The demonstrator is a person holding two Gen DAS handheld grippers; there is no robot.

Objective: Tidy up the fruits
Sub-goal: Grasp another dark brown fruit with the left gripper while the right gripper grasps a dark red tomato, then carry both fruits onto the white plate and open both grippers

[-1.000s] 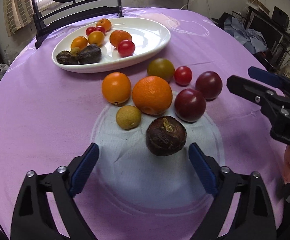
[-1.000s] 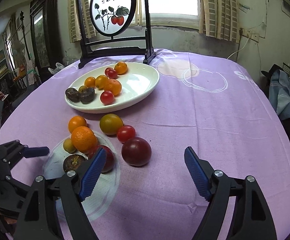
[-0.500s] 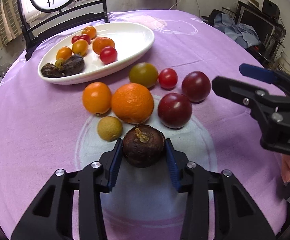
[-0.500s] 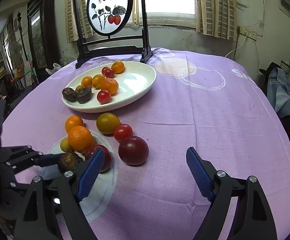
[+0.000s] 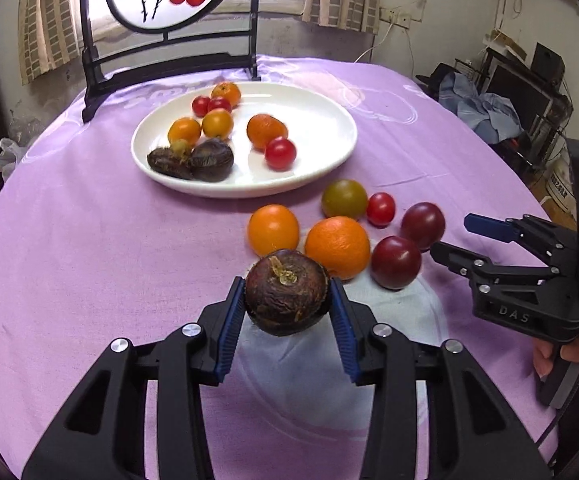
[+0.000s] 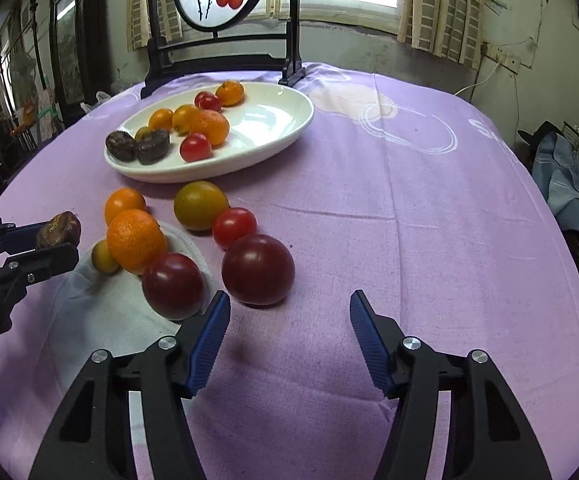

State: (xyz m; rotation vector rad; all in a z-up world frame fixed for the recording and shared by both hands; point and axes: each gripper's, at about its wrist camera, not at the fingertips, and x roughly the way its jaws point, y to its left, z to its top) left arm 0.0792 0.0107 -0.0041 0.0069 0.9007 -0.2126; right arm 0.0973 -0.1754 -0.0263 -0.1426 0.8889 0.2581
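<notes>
Left gripper (image 5: 287,307), closed on the dark brown fruit (image 5: 287,293) a moment ago, now lifts it clear toward the plate (image 5: 329,120); right gripper (image 6: 289,340) hangs wide open, empty

Legible text: "DAS" in raised letters on the black body of the right claw (image 5: 485,240), seen in the left wrist view. Partial white lettering on the purple tablecloth (image 6: 485,132), right of the white plate (image 6: 273,140), is unreadable.
</notes>
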